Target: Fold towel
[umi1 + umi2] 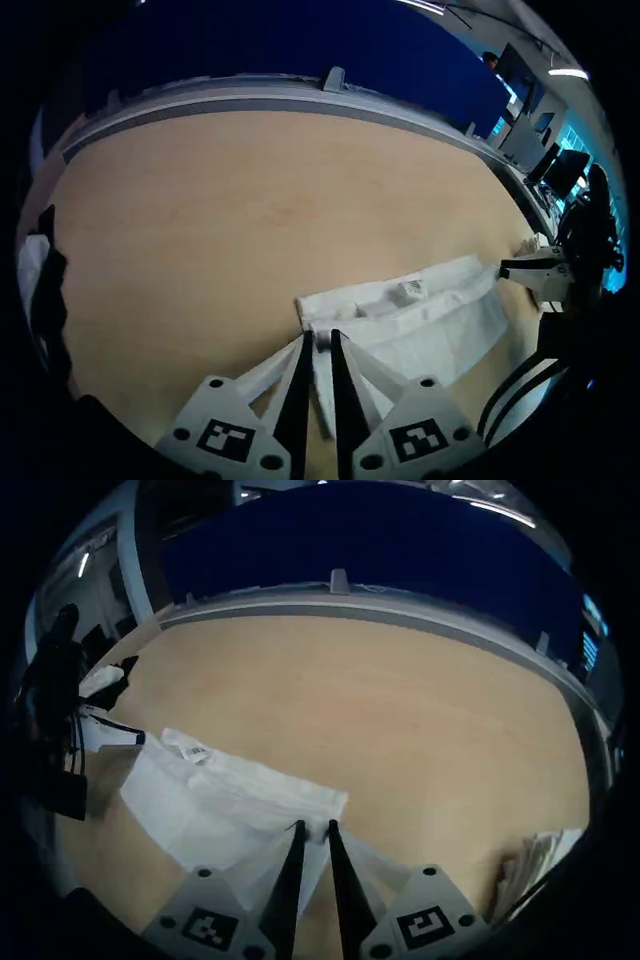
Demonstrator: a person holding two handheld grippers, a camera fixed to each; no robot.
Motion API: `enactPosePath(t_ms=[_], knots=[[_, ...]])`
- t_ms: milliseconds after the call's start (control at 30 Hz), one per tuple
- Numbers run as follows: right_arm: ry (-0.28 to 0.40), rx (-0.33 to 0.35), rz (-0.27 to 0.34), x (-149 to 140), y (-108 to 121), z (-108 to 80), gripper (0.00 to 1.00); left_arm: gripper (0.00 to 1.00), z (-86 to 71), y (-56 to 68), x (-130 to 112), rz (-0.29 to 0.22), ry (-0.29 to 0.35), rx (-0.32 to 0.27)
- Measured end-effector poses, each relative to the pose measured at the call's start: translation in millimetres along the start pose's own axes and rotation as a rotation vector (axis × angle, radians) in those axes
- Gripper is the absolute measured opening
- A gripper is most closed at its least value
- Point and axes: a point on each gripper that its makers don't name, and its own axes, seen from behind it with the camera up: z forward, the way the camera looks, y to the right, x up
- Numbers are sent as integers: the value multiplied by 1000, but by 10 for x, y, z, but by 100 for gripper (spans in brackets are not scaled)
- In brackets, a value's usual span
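Lying as a partly doubled band on the wooden table, the white towel is held at its two ends, so that one long edge can be lifted and carried over evenly. The left gripper is seen with its fingers drawn almost together on the near corner, cloth pinched between them. The right gripper is clamped the same way on the opposite corner. The fold is judged about half made. A sewn tag is turned upward. A pale heap, perhaps more cloths, is blurred at the table's edge.
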Motion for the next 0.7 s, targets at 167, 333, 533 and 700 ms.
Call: enactPosePath(t_ms=[167,333,533,700], knots=[[13,-33,-1,55,85,53,51,40,36,-102,82,16,13,32],[46,-71,-1,147,170,65,95,90,22,-192,163,20,36,62],[68,-93,3,196,230,41,100,98,-5,-247,203,25,56,86],[73,-99,3,202,250,10,100,98,-46,-255,243,25,74,94]])
